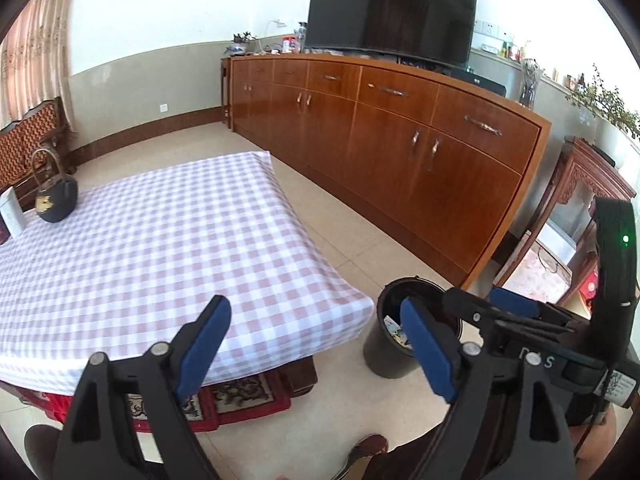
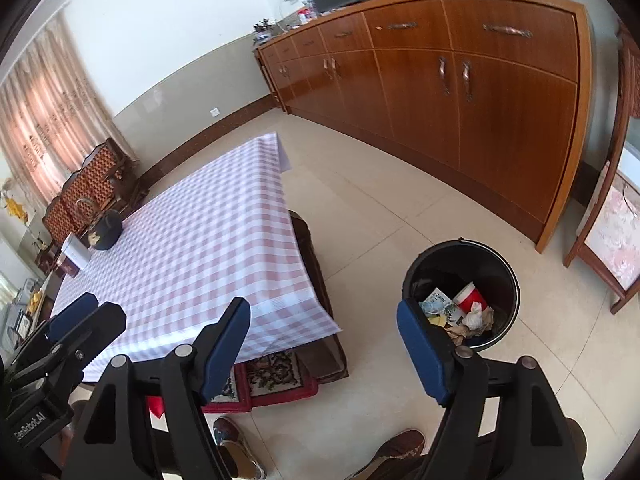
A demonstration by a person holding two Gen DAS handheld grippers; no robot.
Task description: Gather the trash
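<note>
A black trash bin (image 2: pixel 515 280) stands on the tiled floor just right of the low table. It holds a red and white cup (image 2: pixel 470 297), crumpled paper (image 2: pixel 476 320) and printed wrappers. My right gripper (image 2: pixel 323 313) hangs above the floor between table corner and bin, jaws wide open with nothing between them. My left gripper (image 1: pixel 314 312) is beside it over the table's near corner, also open with nothing in it. The bin (image 1: pixel 380 360) shows partly behind the left gripper's right finger. The checked tablecloth (image 1: pixel 160 240) carries no loose trash.
A black teapot (image 1: pixel 56 200) and a white box (image 1: pixel 12 212) sit at the table's far left. A long wooden sideboard (image 1: pixel 400 152) with a TV (image 1: pixel 392 8) runs along the wall. A carved stand (image 1: pixel 580 200) is right of the bin. A red rug (image 2: pixel 276 380) and the person's shoes (image 2: pixel 236 448) lie below.
</note>
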